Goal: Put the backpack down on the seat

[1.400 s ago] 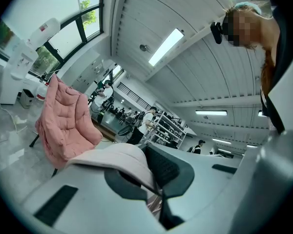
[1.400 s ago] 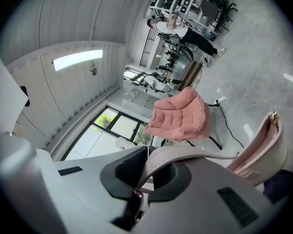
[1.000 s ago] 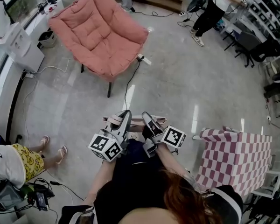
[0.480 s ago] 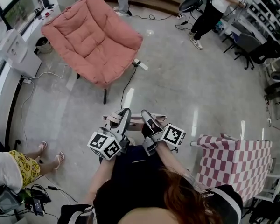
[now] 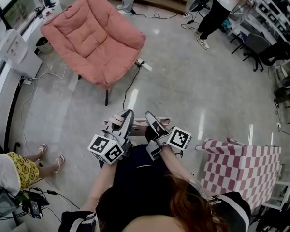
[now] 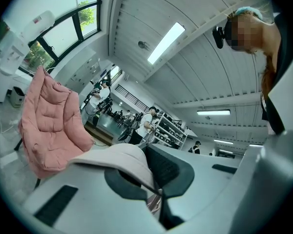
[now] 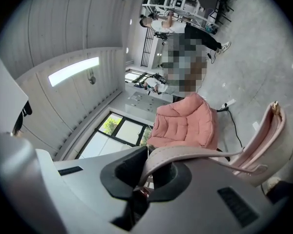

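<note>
**A:** What are the jaws doing?
**B:** The left gripper (image 6: 154, 186) is clenched on a pale strap (image 6: 117, 155). The right gripper (image 7: 145, 179) clamps a second strap (image 7: 195, 154).
**A:** And the backpack (image 5: 140, 123)?
**B:** It's slung just under both jaws, lying crosswise between them. The pink seat (image 5: 94, 35) is well ahead.

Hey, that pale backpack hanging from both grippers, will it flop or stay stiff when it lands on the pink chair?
Probably floppy: its strap folds flat where the right gripper pinches it, and the backpack hangs curved. Likely light, carried by straps alone. On the padded, tilted chair it may slump or slide.
</note>
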Action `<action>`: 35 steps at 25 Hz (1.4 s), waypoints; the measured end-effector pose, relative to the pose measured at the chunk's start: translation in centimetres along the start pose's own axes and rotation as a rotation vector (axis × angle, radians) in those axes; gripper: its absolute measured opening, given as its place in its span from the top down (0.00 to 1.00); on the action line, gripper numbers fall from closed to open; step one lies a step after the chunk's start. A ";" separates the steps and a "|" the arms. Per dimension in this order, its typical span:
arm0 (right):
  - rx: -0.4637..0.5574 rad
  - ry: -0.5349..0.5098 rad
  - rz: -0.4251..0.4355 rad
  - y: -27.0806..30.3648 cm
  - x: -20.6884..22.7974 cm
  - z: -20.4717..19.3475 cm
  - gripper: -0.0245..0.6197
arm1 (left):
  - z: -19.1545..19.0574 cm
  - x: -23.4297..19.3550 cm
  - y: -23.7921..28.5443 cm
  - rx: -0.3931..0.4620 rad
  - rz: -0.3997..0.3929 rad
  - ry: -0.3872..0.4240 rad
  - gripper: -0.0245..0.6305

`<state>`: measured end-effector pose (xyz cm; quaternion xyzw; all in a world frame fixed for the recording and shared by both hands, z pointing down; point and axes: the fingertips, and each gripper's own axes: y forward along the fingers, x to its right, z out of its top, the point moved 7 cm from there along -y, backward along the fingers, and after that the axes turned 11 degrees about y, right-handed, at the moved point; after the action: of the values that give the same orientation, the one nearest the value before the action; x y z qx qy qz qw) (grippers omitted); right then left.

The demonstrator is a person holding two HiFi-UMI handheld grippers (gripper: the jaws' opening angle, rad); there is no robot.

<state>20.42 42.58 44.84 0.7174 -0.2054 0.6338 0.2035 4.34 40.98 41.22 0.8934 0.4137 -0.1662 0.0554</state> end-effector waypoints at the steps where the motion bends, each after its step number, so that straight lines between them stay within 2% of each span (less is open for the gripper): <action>1: 0.000 0.006 0.003 -0.1 0.1 0.1 0.91 | -0.1 0.1 0.1 -0.003 0.001 0.000 0.93; 9: -0.005 0.019 0.010 1.3 0.5 0.4 0.91 | -0.2 -1.2 0.8 -0.020 0.008 -0.014 0.93; 13: -0.002 0.042 -0.020 2.3 1.2 1.1 0.91 | -0.2 -2.4 1.8 -0.039 0.008 -0.035 0.93; 21: 0.014 0.046 -0.032 7.3 1.8 2.8 0.91 | 0.7 -7.2 4.3 -0.058 -0.004 -0.046 0.93; 25: 0.045 0.048 -0.064 10.2 2.0 4.2 0.91 | 1.9 -10.1 6.3 -0.072 -0.028 -0.048 0.93; 35: 0.147 0.051 -0.030 18.2 -0.4 7.6 0.91 | 6.5 -17.3 12.3 -0.104 -0.128 -0.036 0.93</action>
<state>16.61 23.20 44.18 0.7171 -0.1424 0.6621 0.1647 1.59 18.99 40.62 0.8578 0.4771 -0.1637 0.0986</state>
